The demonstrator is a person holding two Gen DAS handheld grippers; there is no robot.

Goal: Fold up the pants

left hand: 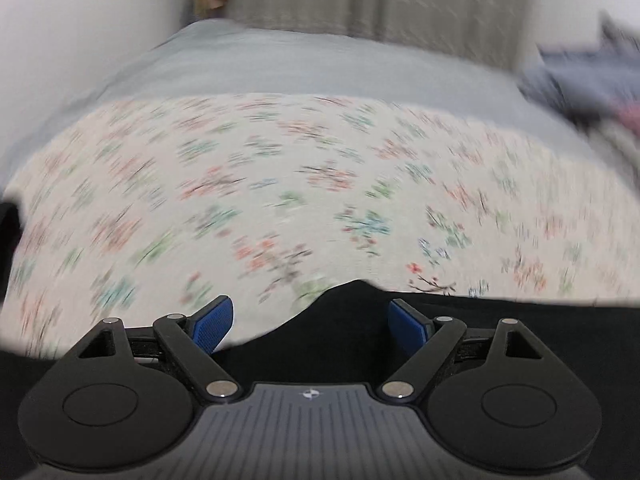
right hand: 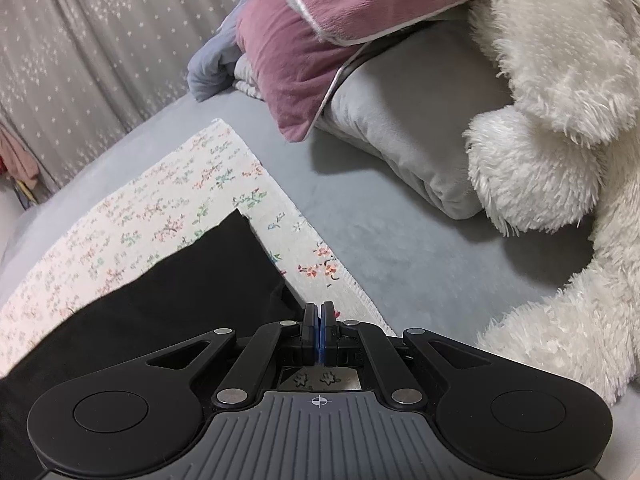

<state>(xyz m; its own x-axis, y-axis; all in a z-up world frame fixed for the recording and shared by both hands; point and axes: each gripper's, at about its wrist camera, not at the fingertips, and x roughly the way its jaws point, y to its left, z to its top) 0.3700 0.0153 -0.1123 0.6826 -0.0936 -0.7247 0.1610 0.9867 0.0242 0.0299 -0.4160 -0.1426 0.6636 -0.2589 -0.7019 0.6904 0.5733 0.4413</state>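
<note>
A: On a bed [right hand: 400,248] dressed in a grey sheet, we are looking along both claws at black pants [right hand: 160,300] lying on a floral cloth [right hand: 168,184].

B: We are seeing the left claw [left hand: 308,322] standing wide open, its blue pads [left hand: 212,322] well apart. A peak of the pants [left hand: 352,320] is rising between them, but neither pad is pressing on it. The left view is blurring the floral cloth [left hand: 280,184] beyond.

A: The right claw [right hand: 319,320] is sitting fully closed, fingers together, at the pants' right edge near the cloth's fringed border. We cannot tell whether any fabric is caught between its pads; the tips are hiding that spot.

B: In the right view the pants are spreading flat toward the lower left, one squared corner pointing up the cloth.

A: Beyond the cloth we are seeing a pink pillow [right hand: 304,64] stacked over a grey pillow [right hand: 420,120], and a white plush toy [right hand: 560,120] filling the right side. A grey starred curtain [right hand: 100,40] is hanging behind the bed.
</note>
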